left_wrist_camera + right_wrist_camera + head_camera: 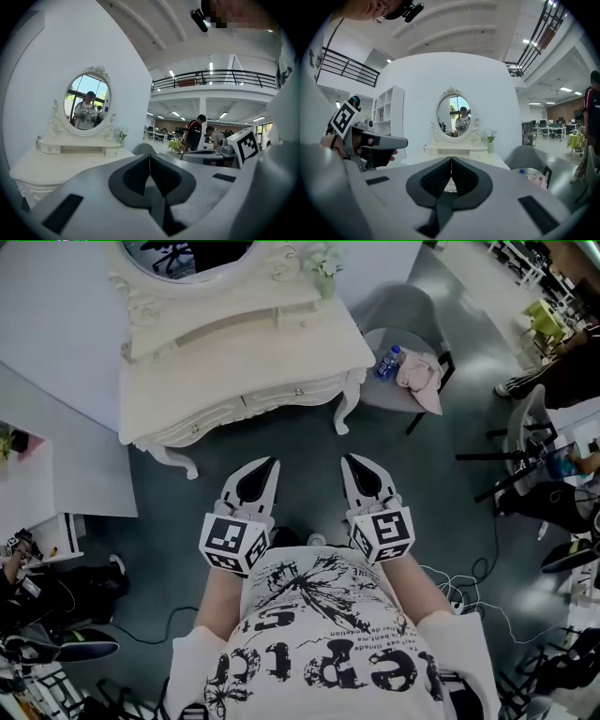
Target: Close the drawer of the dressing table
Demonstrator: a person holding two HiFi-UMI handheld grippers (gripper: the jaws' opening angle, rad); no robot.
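The white dressing table (187, 381) with its oval mirror (192, 257) stands at the top of the head view. Its front drawer (286, 392) with a small knob looks level with the table's front. My left gripper (272, 465) and right gripper (349, 461) hang side by side over the grey floor, short of the table and touching nothing. Both are shut and empty. In the left gripper view the shut left gripper (149, 155) has the table (70, 164) off to its left. In the right gripper view the shut right gripper (451, 159) points straight at the table (454, 152).
A grey chair (403, 315) right of the table holds a water bottle (387, 362) and a pink cloth (419, 374). A vase of flowers (323, 263) stands on the tabletop. A white shelf unit (56, 474) is at left. Cables (469, 596) lie on the floor.
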